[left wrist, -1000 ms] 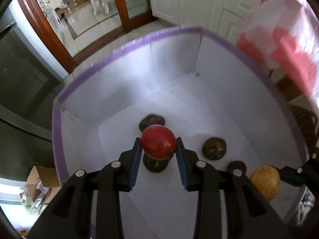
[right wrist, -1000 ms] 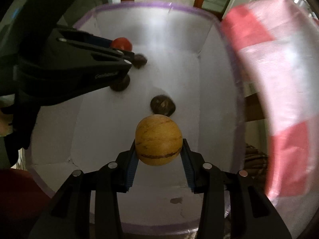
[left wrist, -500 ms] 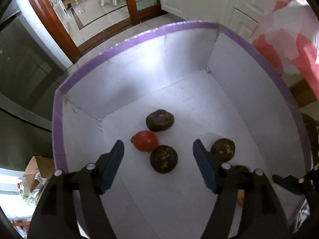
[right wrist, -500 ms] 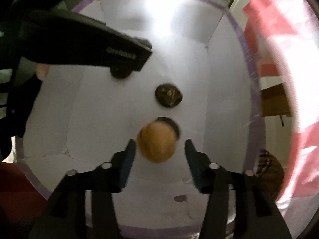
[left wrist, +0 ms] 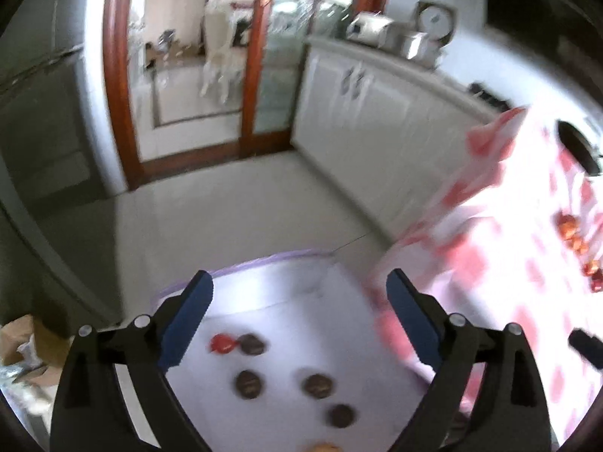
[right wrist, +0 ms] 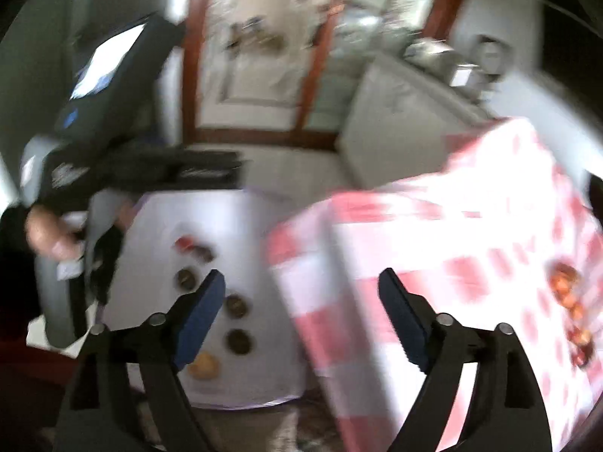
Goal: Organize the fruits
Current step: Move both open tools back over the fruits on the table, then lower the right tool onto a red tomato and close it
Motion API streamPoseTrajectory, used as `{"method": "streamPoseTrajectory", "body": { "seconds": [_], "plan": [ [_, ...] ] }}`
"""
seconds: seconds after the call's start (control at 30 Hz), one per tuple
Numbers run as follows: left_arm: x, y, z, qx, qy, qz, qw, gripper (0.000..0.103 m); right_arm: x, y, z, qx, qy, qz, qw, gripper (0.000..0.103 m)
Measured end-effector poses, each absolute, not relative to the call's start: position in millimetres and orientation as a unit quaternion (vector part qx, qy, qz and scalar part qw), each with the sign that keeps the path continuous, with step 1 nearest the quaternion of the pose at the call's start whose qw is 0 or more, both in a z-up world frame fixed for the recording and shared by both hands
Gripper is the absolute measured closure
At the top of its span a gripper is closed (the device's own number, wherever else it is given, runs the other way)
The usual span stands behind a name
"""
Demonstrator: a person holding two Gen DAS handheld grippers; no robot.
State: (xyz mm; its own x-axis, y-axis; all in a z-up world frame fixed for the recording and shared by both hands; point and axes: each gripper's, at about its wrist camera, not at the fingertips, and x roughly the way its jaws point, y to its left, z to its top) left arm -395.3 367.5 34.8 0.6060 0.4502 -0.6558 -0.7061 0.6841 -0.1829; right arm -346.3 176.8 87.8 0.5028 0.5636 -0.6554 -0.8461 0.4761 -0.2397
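Note:
A white box with a purple rim [left wrist: 264,260] stands on the floor and also shows in the right wrist view [right wrist: 158,226]. In it lie a red tomato [left wrist: 221,342], several dark brown fruits [left wrist: 248,383] and a yellow-orange fruit [right wrist: 203,367]. My left gripper [left wrist: 299,316] is open and empty, raised above the box. My right gripper [right wrist: 301,312] is open and empty, raised above the box's right side and the table edge. More red fruits [left wrist: 569,228] lie on the table at the right, also in the right wrist view [right wrist: 565,278].
A table with a red-and-white checked cloth [left wrist: 508,248] stands right of the box, also in the right wrist view [right wrist: 433,245]. White cabinets [left wrist: 377,113] and a wood-framed glass door [left wrist: 256,56] lie beyond. The left hand tool [right wrist: 113,173] shows at the left.
Both grippers opened and dropped their fruits into the box: the tomato from the left, the yellow-orange fruit from the right. Both then lifted up and away from the box.

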Motion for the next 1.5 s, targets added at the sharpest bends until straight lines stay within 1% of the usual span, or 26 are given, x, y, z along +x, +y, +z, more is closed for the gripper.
{"method": "streamPoseTrajectory", "body": {
  "seconds": [0.07,0.13,0.33,0.5,0.7,1.03,1.5],
  "plan": [
    [-383,354,50,-0.208,0.286,0.312,0.882,0.008,-328,146,108,-0.256,0.244,0.366,0.861,0.018],
    [-366,325,71,-0.194,0.280,0.271,0.900,0.007,-304,122,115,-0.232,0.243,0.317,0.887,0.017],
    [-314,224,113,-0.141,0.284,0.150,0.937,0.005,-264,18,145,-0.146,0.246,0.201,0.937,0.017],
    [-276,136,128,-0.097,0.306,0.061,0.945,0.005,-257,-42,139,-0.093,0.251,0.155,0.951,0.017],
    [-263,55,138,-0.036,0.304,0.014,0.952,0.005,-254,-104,124,-0.025,0.265,0.115,0.957,0.017],
    [-266,17,138,0.017,0.307,-0.012,0.952,0.005,-256,-148,117,0.019,0.267,0.091,0.959,0.017],
    [-264,16,137,0.022,0.314,-0.011,0.949,0.005,-254,-152,111,0.024,0.270,0.092,0.958,0.017]
  ]
}}
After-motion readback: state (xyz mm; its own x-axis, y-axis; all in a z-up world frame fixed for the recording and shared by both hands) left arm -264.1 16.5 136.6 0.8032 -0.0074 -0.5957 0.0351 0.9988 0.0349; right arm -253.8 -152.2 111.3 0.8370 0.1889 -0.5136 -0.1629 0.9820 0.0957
